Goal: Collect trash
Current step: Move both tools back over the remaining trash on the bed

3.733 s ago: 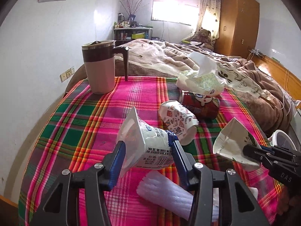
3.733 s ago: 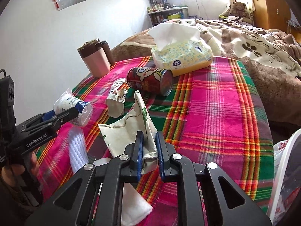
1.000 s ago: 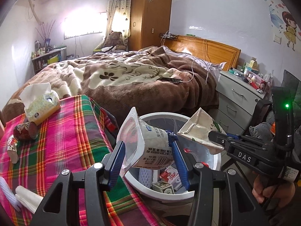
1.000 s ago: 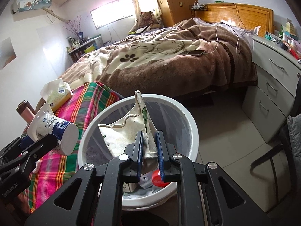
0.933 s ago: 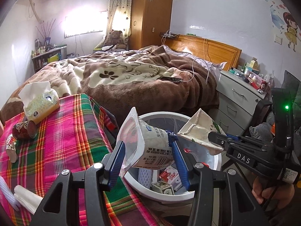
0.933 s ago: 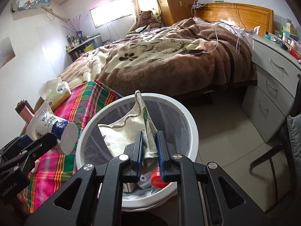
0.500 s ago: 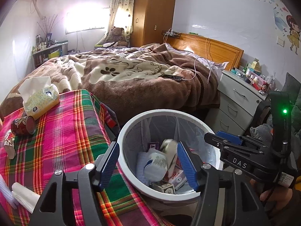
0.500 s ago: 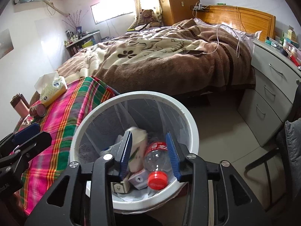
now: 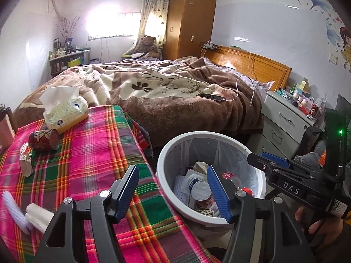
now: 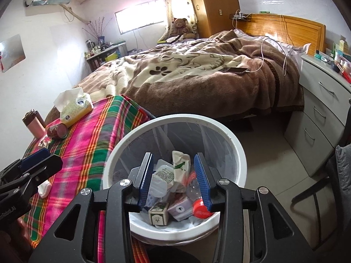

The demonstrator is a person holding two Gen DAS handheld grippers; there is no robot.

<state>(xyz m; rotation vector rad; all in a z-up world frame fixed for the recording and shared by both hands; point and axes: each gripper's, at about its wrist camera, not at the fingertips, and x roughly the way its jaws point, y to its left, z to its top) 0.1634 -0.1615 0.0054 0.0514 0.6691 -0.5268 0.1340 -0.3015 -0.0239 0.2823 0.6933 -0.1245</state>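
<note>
Both claws, left claw (image 9: 173,194) and right claw (image 10: 173,179), have just been opening and hang empty over the round white plastic bin (image 10: 237,151); the crumpled paper cup (image 10: 181,164) and white yogurt cup (image 9: 198,189) lie inside.

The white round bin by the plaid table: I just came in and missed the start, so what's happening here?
A person is clearing trash with a gripper in each hand. Both the left gripper and the right gripper have just opened and hold nothing. The white round trash bin holds a white yogurt cup and a crumpled paper cup. A red can lying on its side and a white wad of paper remain on the pink-and-green plaid tablecloth.
</note>
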